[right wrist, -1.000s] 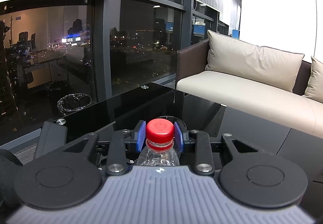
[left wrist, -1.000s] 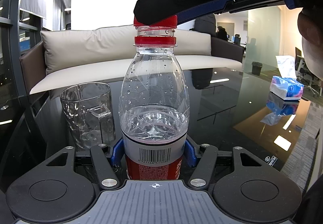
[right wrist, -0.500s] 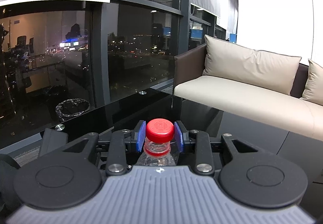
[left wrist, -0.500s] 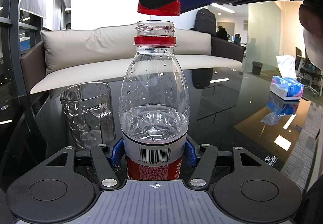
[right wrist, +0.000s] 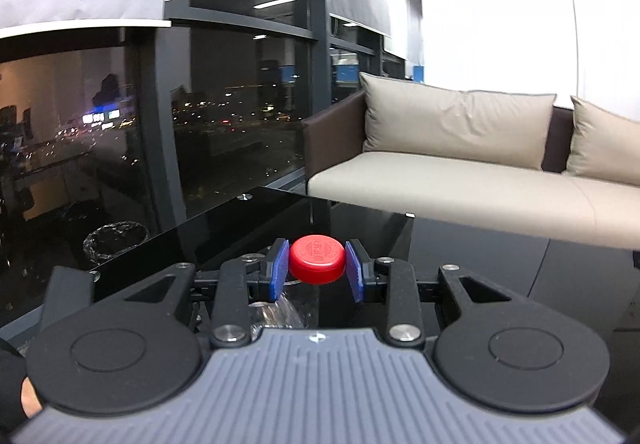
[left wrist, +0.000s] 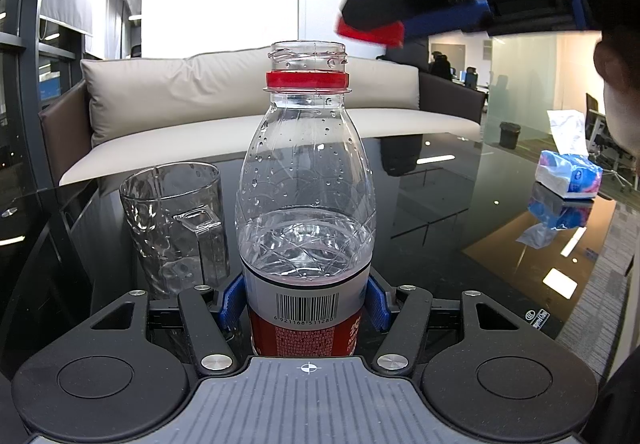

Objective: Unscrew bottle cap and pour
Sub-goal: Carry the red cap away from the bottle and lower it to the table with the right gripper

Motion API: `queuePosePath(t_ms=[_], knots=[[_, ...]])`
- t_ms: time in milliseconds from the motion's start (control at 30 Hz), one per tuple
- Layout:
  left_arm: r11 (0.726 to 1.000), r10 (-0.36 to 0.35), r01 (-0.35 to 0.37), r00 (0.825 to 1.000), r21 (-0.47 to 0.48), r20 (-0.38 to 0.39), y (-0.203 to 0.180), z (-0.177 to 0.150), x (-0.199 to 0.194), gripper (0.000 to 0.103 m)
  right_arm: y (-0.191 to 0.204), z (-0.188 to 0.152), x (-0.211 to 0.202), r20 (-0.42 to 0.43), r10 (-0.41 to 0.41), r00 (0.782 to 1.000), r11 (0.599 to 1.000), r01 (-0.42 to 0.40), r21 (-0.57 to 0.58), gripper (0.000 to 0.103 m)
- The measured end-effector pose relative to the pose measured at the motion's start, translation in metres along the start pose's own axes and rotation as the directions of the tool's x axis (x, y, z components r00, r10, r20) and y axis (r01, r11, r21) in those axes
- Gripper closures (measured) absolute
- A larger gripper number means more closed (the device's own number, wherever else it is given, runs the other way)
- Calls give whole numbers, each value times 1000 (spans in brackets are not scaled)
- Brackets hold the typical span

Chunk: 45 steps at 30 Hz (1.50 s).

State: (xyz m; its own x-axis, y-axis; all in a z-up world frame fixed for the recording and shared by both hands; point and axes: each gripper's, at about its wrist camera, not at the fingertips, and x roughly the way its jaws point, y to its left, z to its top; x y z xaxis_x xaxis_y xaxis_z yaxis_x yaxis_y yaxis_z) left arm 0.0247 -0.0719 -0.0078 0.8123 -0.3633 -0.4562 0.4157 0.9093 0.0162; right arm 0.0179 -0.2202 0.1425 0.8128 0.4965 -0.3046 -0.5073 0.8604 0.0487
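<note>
The bottle (left wrist: 306, 204) is standing upright, mouth up, on a black glass table (left wrist: 460, 212), left gripper (left wrist: 306, 302) clamping it; right gripper (right wrist: 317, 272) is pinching the cap (right wrist: 317, 259) nearby. Sofa (right wrist: 460, 180) behind.

Uncapped bottle (left wrist: 306, 180) between left gripper (left wrist: 306, 302) fingers (left wrist: 232, 300), upright

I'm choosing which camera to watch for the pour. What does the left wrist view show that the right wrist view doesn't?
Only the left wrist view shows the left gripper shut on the open bottle, the glass mug beside it, and a tissue pack. Only the right wrist view shows the dark window and the cap's top. Both show the red cap clamped in the right gripper, the sofa and the black glass table.
</note>
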Motion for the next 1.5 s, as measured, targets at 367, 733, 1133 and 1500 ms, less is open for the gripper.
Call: queuePosePath(t_ms=[367, 733, 1133, 1500], knots=[[1000, 1, -1, 1000, 0, -1, -2, 0, 1, 47, -18, -36, 12, -25, -81, 996, 993, 82, 82, 70], [1000, 0, 0, 1000, -2, -3, -1, 0, 1, 47, -28, -75, 41, -121, -111, 986, 983, 127, 130, 70], [1000, 2, -2, 1000, -6, -5, 0, 2, 3, 47, -37, -111, 66, -233, -125, 964, 978, 159, 137, 70], [1000, 1, -1, 1000, -8, -8, 13, -1, 2, 47, -38, -125, 74, -270, -129, 954, 977, 169, 128, 70]])
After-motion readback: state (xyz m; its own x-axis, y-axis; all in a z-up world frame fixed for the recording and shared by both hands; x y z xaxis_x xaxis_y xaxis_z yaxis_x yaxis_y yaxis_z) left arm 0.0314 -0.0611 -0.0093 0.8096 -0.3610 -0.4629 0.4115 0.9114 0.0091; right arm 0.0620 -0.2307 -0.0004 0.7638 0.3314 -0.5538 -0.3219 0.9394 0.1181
